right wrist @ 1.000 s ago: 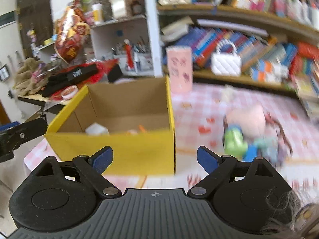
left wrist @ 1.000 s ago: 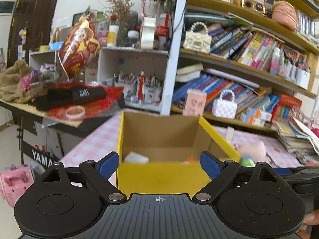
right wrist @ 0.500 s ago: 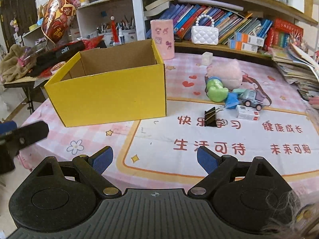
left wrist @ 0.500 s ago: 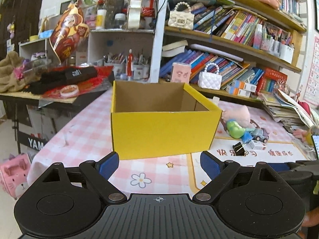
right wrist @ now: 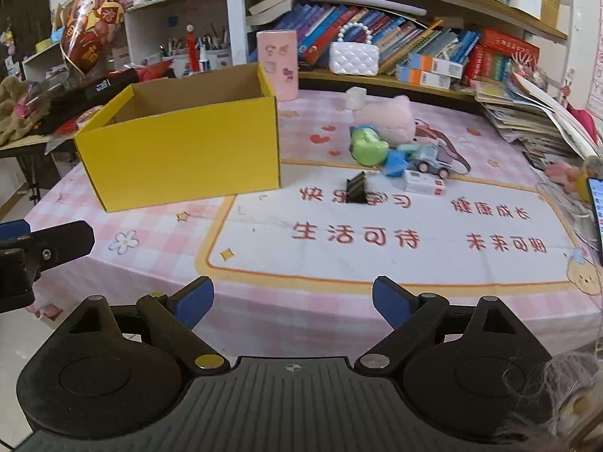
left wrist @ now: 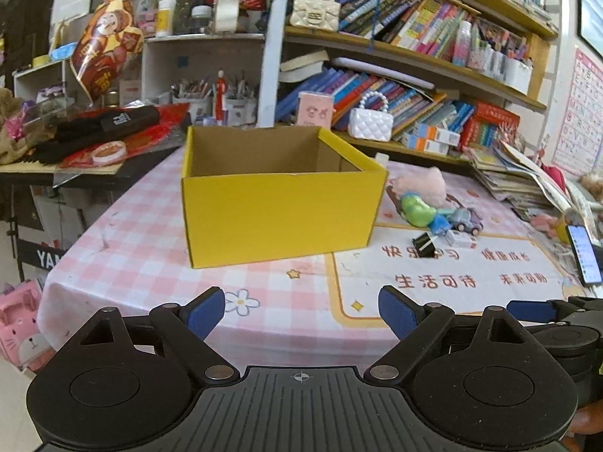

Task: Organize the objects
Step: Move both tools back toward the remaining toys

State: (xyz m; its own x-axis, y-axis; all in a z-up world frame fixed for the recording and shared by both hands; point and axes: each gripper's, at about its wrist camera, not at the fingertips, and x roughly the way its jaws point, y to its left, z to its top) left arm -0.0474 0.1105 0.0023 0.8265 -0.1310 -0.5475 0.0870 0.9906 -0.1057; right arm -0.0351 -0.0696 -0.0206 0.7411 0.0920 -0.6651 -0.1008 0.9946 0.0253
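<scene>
Held back off the near edge of the pink-checked worktop (right wrist: 264, 312), both the left hand-held gripper (left wrist: 301, 314) and right hand-held gripper (right wrist: 293, 303) spread wide and empty, presumably to survey the open yellow cardboard box (right wrist: 181, 150) toward the left edge and the loose small toys and black binder clip (right wrist: 357, 188) just right of it.

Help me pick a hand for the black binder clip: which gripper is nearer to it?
Right, by a small margin. The right gripper hangs open at the table's near edge almost straight before the binder clip; the left gripper, also open, sits farther left, facing the yellow box.
</scene>
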